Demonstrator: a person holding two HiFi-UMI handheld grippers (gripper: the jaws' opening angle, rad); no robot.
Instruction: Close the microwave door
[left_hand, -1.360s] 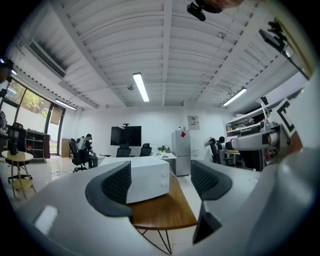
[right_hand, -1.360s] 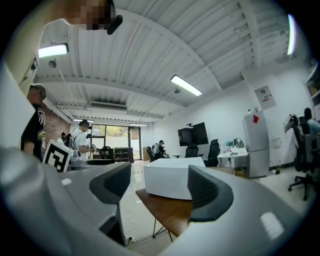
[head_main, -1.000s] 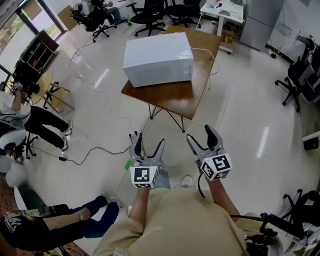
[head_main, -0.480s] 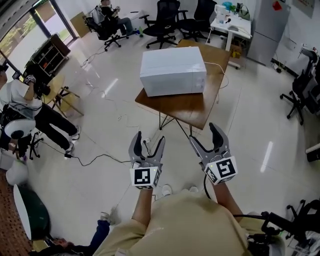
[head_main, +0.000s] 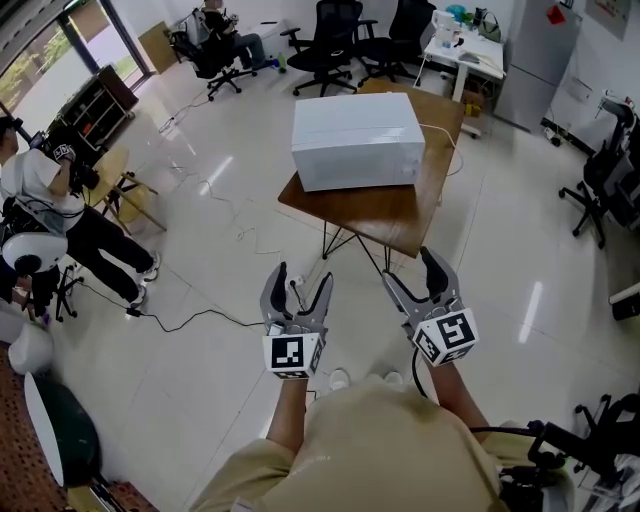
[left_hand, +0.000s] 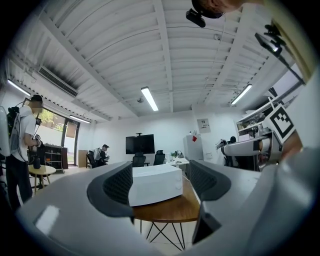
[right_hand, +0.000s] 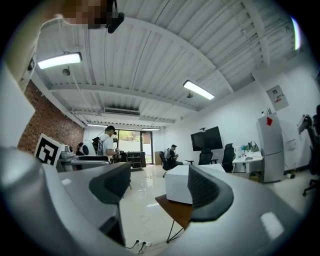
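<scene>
Tongs hover released and empty: left tongs (head_main: 301, 278) just narrowing slightly, right tongs (head_main: 408, 268) beside them. At twelve o'clock, well apart, a white microwave (head_main: 355, 140) sits on a wooden table (head_main: 375, 215).

No words or numbers can be read anywhere. The left cube (head_main: 288, 353) behind the left tongs (head_main: 303, 278) and the right cube (head_main: 446, 335) behind the right tongs (head_main: 407, 268) bear black-and-white square patterns only. Far ahead of both tongs, a red diamond sticker (head_main: 553, 13) on the fridge (head_main: 530, 50) and a wall notice (left_hand: 203, 125) are too small to read.
</scene>
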